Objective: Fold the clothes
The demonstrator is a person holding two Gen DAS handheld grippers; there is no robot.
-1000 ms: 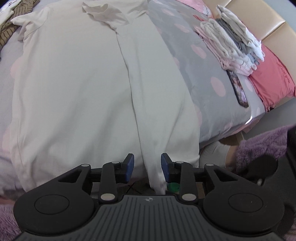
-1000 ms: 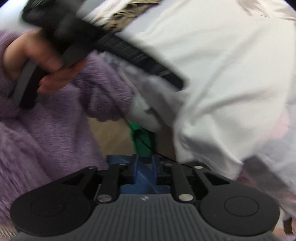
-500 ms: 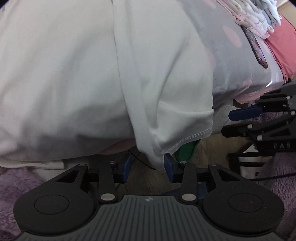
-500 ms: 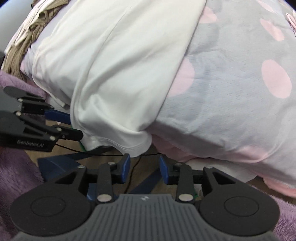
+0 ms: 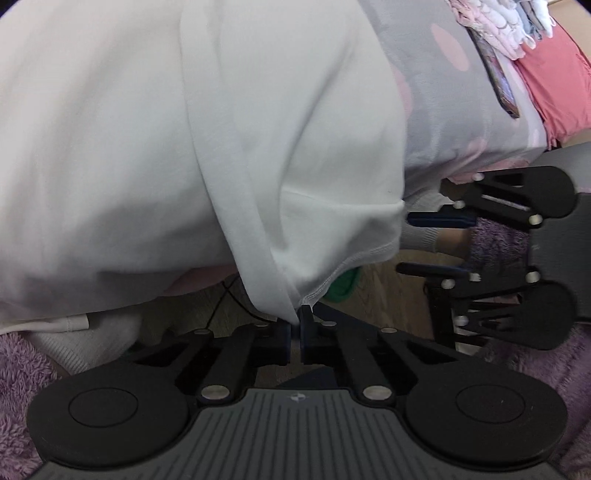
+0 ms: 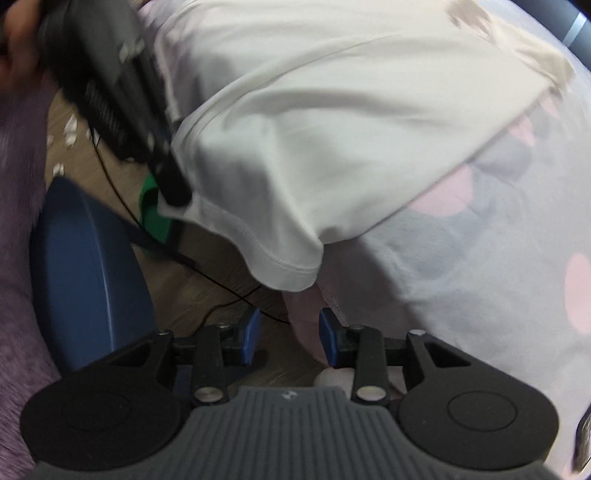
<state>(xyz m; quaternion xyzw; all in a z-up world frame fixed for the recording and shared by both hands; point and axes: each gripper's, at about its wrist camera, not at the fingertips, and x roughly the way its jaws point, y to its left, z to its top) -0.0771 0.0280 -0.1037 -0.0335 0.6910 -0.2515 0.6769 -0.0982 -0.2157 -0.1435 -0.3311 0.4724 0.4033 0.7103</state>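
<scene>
A bedroom in a home.
A bed (image 5: 461, 122) under a grey cover with pink dots fills the view; folded clothes (image 5: 495, 33) are stacked at its far side by a padded headboard, and wooden floor (image 6: 229, 295) shows below its near edge.

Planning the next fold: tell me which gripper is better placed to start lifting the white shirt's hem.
Left. The left gripper is already shut on the corner of the white shirt hem. The right gripper is open, below the hem's other corner, gripping nothing.
</scene>
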